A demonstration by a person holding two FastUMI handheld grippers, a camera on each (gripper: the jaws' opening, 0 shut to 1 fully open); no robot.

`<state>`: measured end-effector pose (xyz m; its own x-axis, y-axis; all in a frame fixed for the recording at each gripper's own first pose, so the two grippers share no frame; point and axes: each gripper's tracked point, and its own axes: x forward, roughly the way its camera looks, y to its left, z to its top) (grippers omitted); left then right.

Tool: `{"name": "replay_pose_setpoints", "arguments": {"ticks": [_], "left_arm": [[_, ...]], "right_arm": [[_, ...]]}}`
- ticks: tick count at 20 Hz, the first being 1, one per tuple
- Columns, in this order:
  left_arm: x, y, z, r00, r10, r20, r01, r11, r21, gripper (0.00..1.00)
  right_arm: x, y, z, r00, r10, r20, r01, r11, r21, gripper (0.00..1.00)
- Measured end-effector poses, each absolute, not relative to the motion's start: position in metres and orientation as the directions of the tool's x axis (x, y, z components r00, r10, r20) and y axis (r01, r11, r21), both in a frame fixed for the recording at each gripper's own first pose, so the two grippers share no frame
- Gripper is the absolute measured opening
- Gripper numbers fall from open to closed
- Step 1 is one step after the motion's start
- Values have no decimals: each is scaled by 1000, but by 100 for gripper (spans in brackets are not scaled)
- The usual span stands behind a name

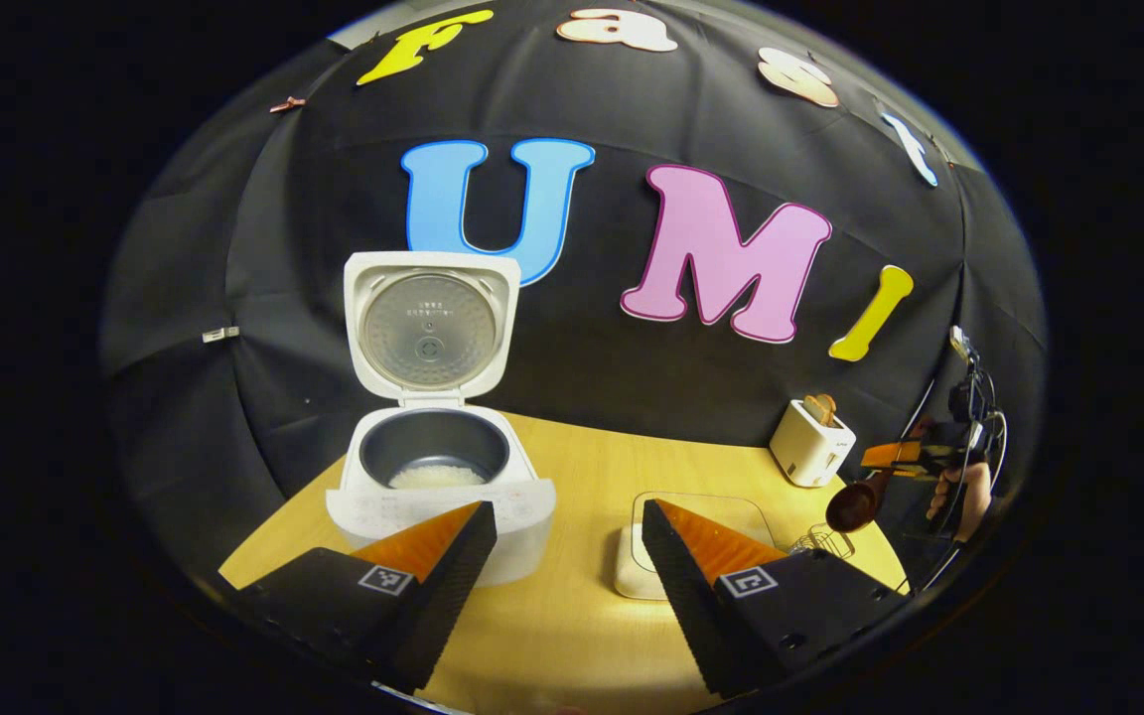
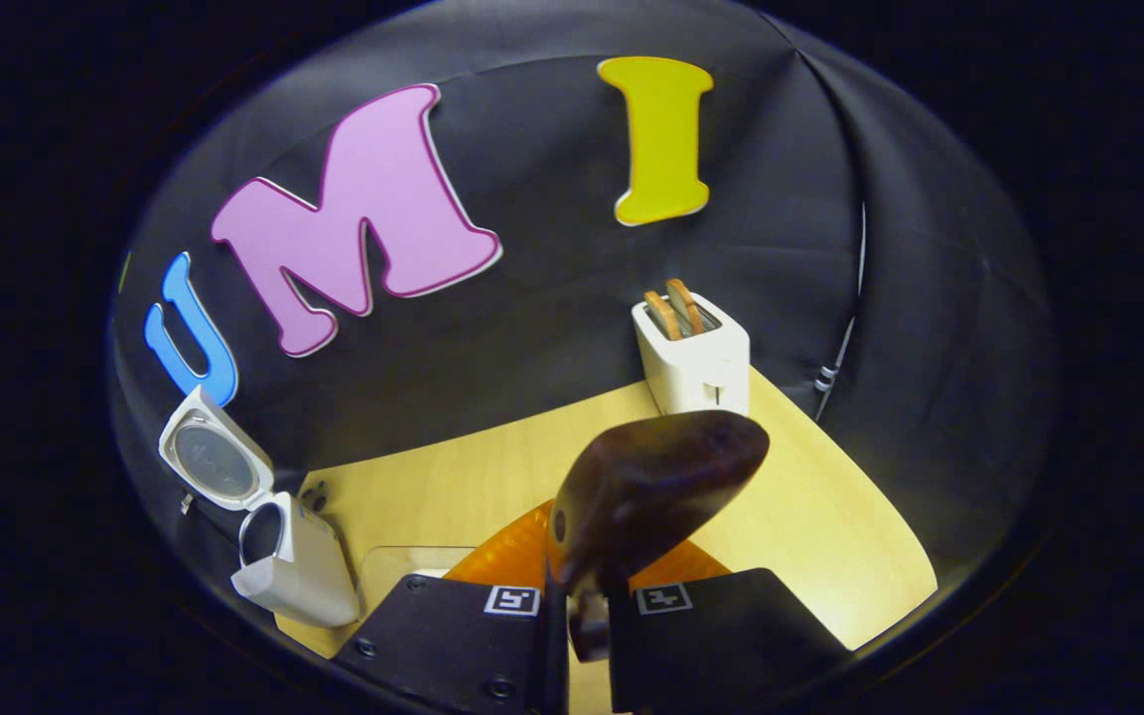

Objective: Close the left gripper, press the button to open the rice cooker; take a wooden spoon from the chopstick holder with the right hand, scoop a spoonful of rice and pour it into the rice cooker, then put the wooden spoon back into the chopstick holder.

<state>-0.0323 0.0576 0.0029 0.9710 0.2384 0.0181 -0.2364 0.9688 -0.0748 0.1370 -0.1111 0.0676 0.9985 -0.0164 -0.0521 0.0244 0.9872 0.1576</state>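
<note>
The white rice cooker point(image 1: 433, 497) stands open with its lid point(image 1: 430, 328) upright, and white rice lies in its dark inner pot point(image 1: 436, 477). My left gripper point(image 1: 567, 516) is open just in front of it and holds nothing. At the far right, my right gripper point(image 1: 905, 457) holds the wooden spoon point(image 1: 855, 504) above the wire chopstick holder point(image 1: 823, 541). In the right gripper view, the right gripper point(image 2: 587, 586) is shut on the spoon's handle, and the dark spoon bowl point(image 2: 656, 487) sticks up ahead of the fingers. The open cooker point(image 2: 289, 561) is at the lower left.
A shallow white rice container point(image 1: 701, 521) sits on the wooden table point(image 1: 572, 616) between the cooker and the holder. A white toaster point(image 1: 810, 442) with bread slices stands at the back right, also seen ahead of the spoon point(image 2: 696, 357). A hand point(image 1: 964, 492) holds the right gripper.
</note>
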Motion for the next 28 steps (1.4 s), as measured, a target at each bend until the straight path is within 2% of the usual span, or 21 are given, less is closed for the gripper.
{"name": "replay_pose_setpoints", "arguments": {"ticks": [4, 9, 15, 21, 25, 28], "left_arm": [[-47, 84, 15, 974, 223, 50, -219, 973, -66, 96], [-61, 107, 5, 976, 217, 26, -213, 972, -98, 96], [-62, 120, -18, 986, 163, -33, -165, 982, -87, 96], [-55, 133, -26, 991, 132, -36, -137, 963, -232, 95], [-56, 152, -37, 988, 139, -73, -152, 963, -223, 96], [-62, 159, -29, 987, 151, -54, -160, 950, -269, 96]], "right_arm": [[143, -47, 64, 997, 53, -47, -46, 989, 140, 20], [168, 13, 38, 995, 93, -47, -90, 995, 47, 20], [206, 25, -5, 999, 14, -31, -15, 999, -40, 20], [229, 9, -56, 992, -97, -81, 93, 994, -57, 20], [231, 25, -71, 989, -98, -108, 91, 994, -65, 20], [226, 47, -86, 987, -57, -153, 53, 998, -27, 20]]}}
